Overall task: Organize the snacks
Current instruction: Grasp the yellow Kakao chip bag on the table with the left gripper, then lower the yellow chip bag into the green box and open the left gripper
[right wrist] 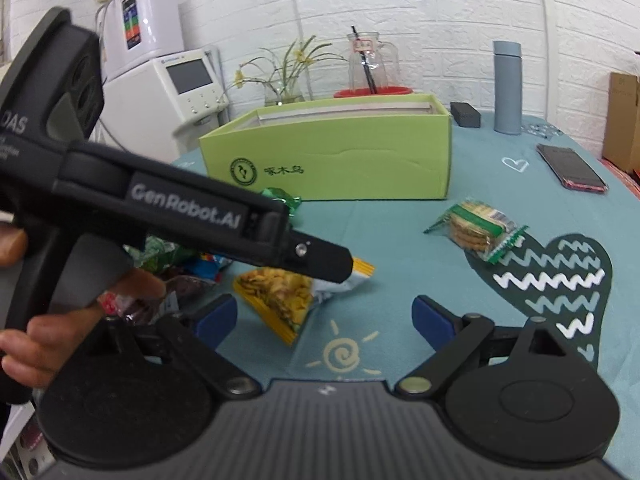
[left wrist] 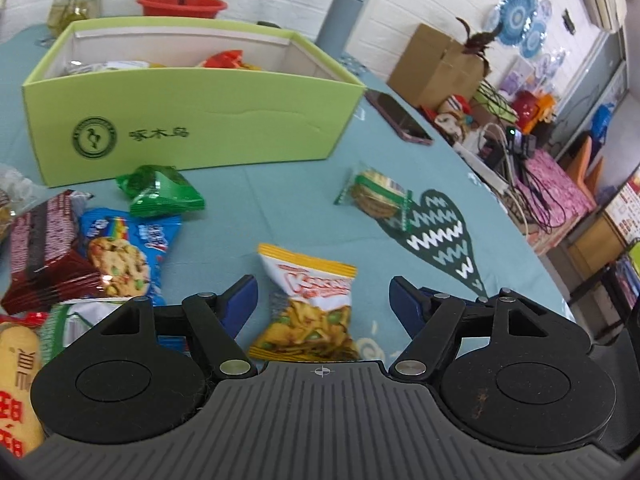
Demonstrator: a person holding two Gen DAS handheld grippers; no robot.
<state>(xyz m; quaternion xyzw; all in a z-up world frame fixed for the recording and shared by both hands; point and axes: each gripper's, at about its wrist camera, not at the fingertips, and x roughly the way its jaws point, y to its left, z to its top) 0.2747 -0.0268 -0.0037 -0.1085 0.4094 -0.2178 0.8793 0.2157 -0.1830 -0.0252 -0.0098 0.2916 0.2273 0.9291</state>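
Observation:
A yellow chips bag lies flat on the teal tablecloth, and my left gripper stands open astride it, blue pads clear of both its sides. In the right wrist view the same bag lies under one of the left gripper's fingers. My right gripper hovers open just right of the bag, holding nothing. The light green box stands beyond with several packets inside. A clear biscuit pack lies loose to the right.
At the left lie a green packet, a blue cookie packet and a dark red packet. A phone and a grey flask sit right of the box. A person's hand holds the left gripper.

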